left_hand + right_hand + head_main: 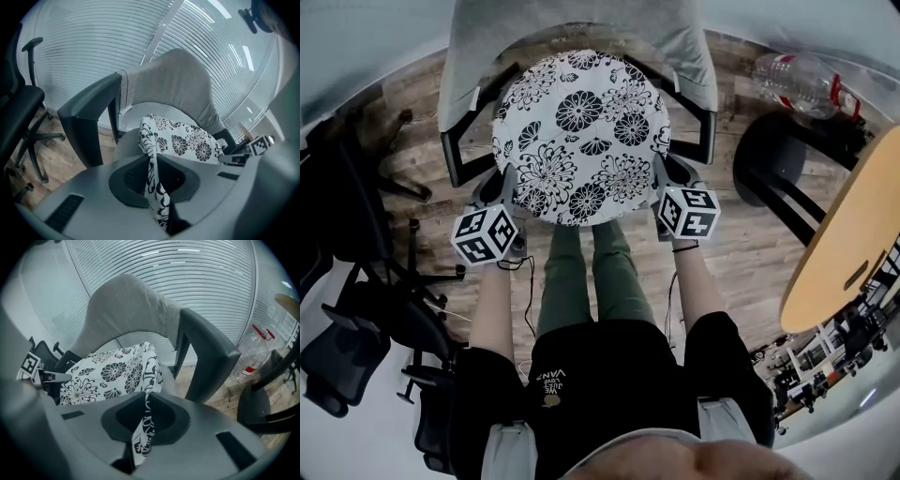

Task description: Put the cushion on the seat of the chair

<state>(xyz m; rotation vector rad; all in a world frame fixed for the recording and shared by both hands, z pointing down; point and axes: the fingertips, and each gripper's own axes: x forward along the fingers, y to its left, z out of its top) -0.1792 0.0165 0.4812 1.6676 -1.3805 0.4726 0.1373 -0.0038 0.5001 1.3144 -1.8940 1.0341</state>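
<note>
Your left gripper (508, 186) and right gripper (660, 178) pinch the cushion (581, 131) just over the chair (478, 66) seat; set it down and let go.

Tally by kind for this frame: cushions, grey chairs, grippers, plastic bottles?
cushion: 1
grey chair: 1
grippers, left gripper and right gripper: 2
plastic bottle: 1
Total: 5

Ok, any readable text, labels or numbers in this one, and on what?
"VANS", it seems: on the person's black shirt; smaller print beside it too small to read.
Red label on the bottle: too blurred to read.
Marker cubes: square codes only, no words.
</note>
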